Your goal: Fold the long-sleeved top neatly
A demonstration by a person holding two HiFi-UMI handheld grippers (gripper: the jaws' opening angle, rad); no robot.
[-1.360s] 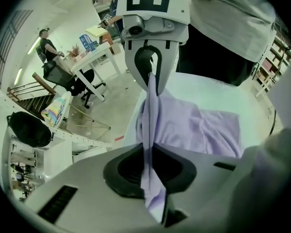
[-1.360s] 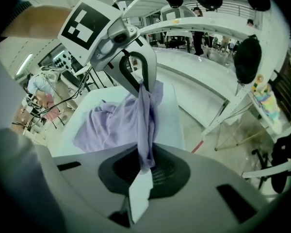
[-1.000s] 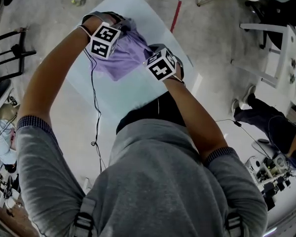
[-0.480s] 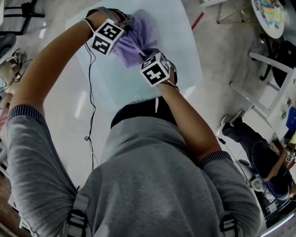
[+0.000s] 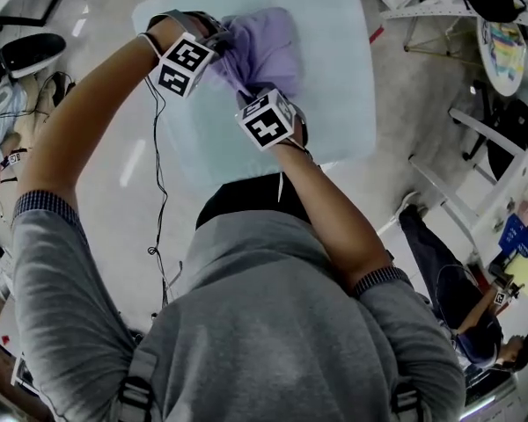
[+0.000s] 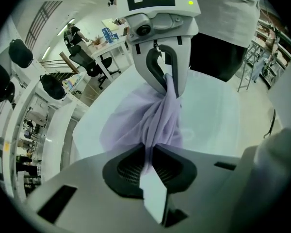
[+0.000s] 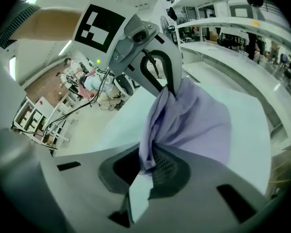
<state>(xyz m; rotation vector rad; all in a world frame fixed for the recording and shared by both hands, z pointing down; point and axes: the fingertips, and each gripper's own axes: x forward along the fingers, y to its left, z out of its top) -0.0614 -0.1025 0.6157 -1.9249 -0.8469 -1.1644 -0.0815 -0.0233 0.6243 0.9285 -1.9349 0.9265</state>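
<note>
Lowering the lavender long-sleeved top toward the pale bench, you are letting its hanging bulk settle there. Your left gripper and right gripper are keeping their fingers clenched on bunched fabric, so the spreading is likely coming next.

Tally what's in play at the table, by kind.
Purple long-sleeved top: 1
Grippers: 2 (left gripper, right gripper, each clamped on the top)
Table: 1
Total: 4
</note>
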